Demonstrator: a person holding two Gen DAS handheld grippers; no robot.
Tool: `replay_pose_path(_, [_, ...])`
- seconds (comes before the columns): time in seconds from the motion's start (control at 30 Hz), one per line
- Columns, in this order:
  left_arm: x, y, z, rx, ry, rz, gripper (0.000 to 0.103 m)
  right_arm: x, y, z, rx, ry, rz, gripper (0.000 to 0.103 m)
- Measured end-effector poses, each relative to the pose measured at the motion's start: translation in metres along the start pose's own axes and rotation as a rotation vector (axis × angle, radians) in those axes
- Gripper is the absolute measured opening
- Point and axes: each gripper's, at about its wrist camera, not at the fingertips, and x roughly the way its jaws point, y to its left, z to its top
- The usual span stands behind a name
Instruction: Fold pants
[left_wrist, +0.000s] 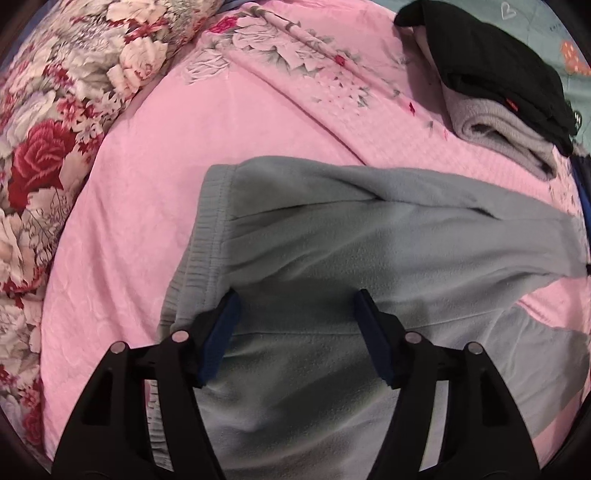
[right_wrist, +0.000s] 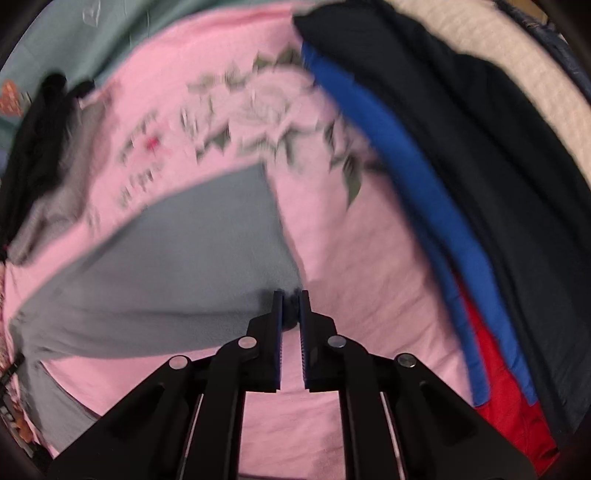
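Grey-blue fleece pants (left_wrist: 332, 251) lie spread on a pink bedspread (left_wrist: 147, 192), the ribbed waistband (left_wrist: 203, 236) at the left. My left gripper (left_wrist: 295, 306) is open and hovers over the pants just right of the waistband, its jaws wide apart with fabric below them. In the right wrist view my right gripper (right_wrist: 290, 301) is shut on the cuff end of a pant leg (right_wrist: 177, 266) and holds it above the bedspread (right_wrist: 369, 295). That view is blurred by motion.
A stack of folded black and grey clothes (left_wrist: 509, 92) sits at the far right of the bed. A floral quilt (left_wrist: 55, 129) lies along the left. In the right wrist view, blue, red and black garments (right_wrist: 461, 221) lie piled to the right.
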Motion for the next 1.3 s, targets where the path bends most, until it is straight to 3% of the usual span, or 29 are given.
replay_pose_path(0.07, [-0.013, 0.005, 0.005, 0.007, -0.007, -0.025, 0.066, -0.004, 0.006, 0.001, -0.024, -0.004, -0.044, 0.032])
replay_pose_path(0.13, [-0.033, 0.015, 0.013, 0.007, -0.057, -0.018, 0.068, -0.018, 0.006, 0.0, -0.018, -0.033, -0.015, 0.033])
replay_pose_path(0.2, [-0.051, 0.025, 0.026, 0.029, -0.114, 0.004, 0.08, -0.043, 0.008, -0.006, -0.023, -0.094, 0.007, 0.036])
replay_pose_path(0.27, [-0.056, 0.028, 0.042, 0.109, -0.146, -0.028, 0.086, -0.065, 0.01, -0.018, -0.027, -0.146, 0.075, 0.047])
replay_pose_path(0.4, [-0.043, 0.023, 0.065, 0.32, -0.196, -0.096, 0.086, -0.091, 0.025, -0.048, -0.041, -0.168, 0.199, 0.048])
replay_pose_path(0.47, [-0.03, 0.018, 0.069, 0.394, -0.18, -0.156, 0.086, -0.096, 0.031, -0.066, -0.043, -0.151, 0.243, 0.048])
replay_pose_path(0.6, [-0.01, 0.004, 0.064, 0.496, -0.174, -0.163, 0.085, -0.105, 0.041, -0.091, -0.035, -0.13, 0.257, 0.048])
replay_pose_path(0.63, [-0.003, 0.002, 0.064, 0.507, -0.156, -0.172, 0.077, -0.105, 0.042, -0.095, -0.036, -0.124, 0.247, 0.048])
replay_pose_path(0.73, [0.012, 0.001, 0.059, 0.525, -0.102, -0.2, 0.033, -0.107, 0.052, -0.1, -0.056, -0.104, 0.225, 0.048])
replay_pose_path(0.8, [0.016, 0.002, 0.057, 0.519, -0.112, -0.228, 0.028, -0.11, 0.064, -0.099, -0.081, -0.095, 0.23, 0.048])
replay_pose_path(0.87, [0.015, 0.007, 0.059, 0.487, -0.131, -0.263, 0.014, -0.113, 0.084, -0.095, -0.128, -0.088, 0.247, 0.048])
replay_pose_path(1.0, [0.012, 0.026, 0.067, 0.38, -0.193, -0.318, 0.009, -0.107, 0.165, -0.074, -0.338, -0.084, 0.315, 0.06])
replay_pose_path(1.03, [0.014, 0.03, 0.069, 0.355, -0.198, -0.316, 0.005, -0.1, 0.192, -0.066, -0.407, -0.073, 0.34, 0.06])
replay_pose_path(1.17, [0.019, 0.04, 0.078, 0.295, -0.194, -0.338, 0.005, -0.07, 0.288, -0.046, -0.648, -0.049, 0.44, 0.06])
replay_pose_path(1.23, [0.02, 0.038, 0.078, 0.309, -0.194, -0.332, 0.005, -0.058, 0.332, -0.044, -0.769, -0.041, 0.444, 0.06])
replay_pose_path(1.3, [0.024, 0.036, 0.078, 0.322, -0.182, -0.322, 0.005, -0.043, 0.37, -0.044, -0.884, -0.064, 0.389, 0.06])
